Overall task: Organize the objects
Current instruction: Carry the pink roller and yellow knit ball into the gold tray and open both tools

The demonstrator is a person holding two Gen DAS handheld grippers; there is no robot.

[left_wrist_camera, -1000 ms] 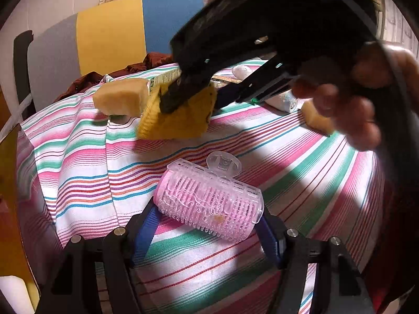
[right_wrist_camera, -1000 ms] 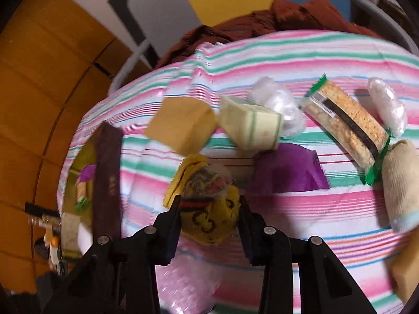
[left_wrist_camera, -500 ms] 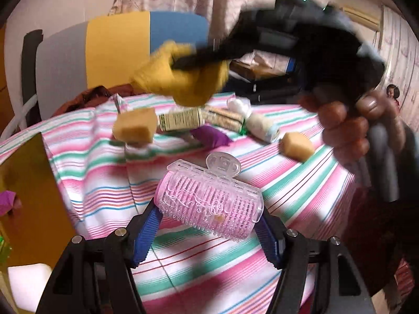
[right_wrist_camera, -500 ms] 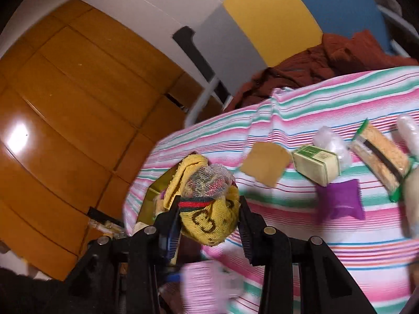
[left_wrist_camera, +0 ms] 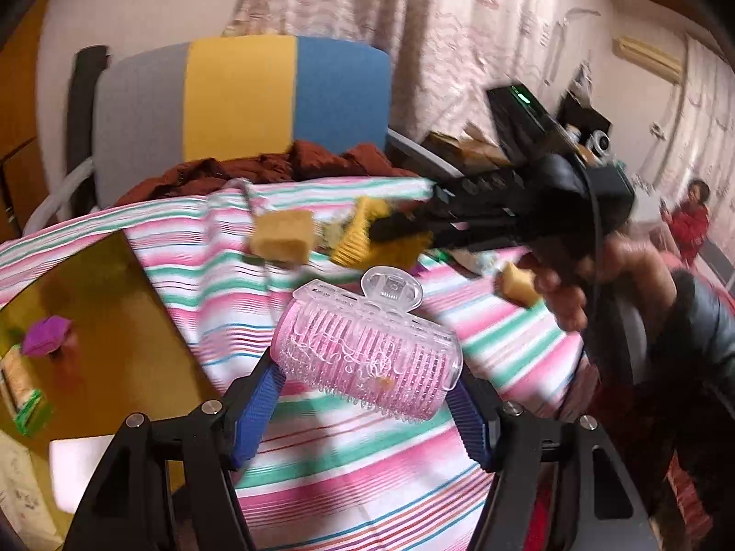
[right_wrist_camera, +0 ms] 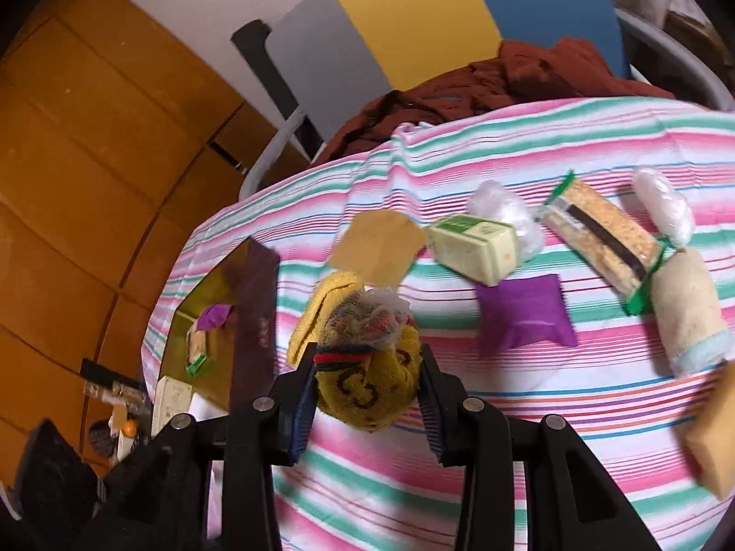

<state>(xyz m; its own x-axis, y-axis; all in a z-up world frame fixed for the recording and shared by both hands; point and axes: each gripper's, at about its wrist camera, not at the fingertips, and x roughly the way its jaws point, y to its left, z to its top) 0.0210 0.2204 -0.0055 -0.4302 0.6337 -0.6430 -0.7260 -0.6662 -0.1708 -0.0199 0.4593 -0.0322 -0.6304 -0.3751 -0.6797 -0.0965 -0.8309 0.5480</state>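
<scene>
Left hand-held gripper (left_wrist_camera: 367, 385) clamped on pink hair roller (left_wrist_camera: 365, 360). Right hand-held gripper (right_wrist_camera: 367, 390) grasping yellow knit bundle (right_wrist_camera: 367, 367), above striped worktop (right_wrist_camera: 551, 436).

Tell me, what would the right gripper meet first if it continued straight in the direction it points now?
Probably the tan sponge: it lies just beyond the yellow sock bundle held by the right gripper. Depth is unclear, so it might pass over it.

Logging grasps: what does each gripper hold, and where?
Left gripper: pink hair roller, clamped at its two ends. Right gripper: yellow knitted sock bundle, squeezed across its sides.
</scene>
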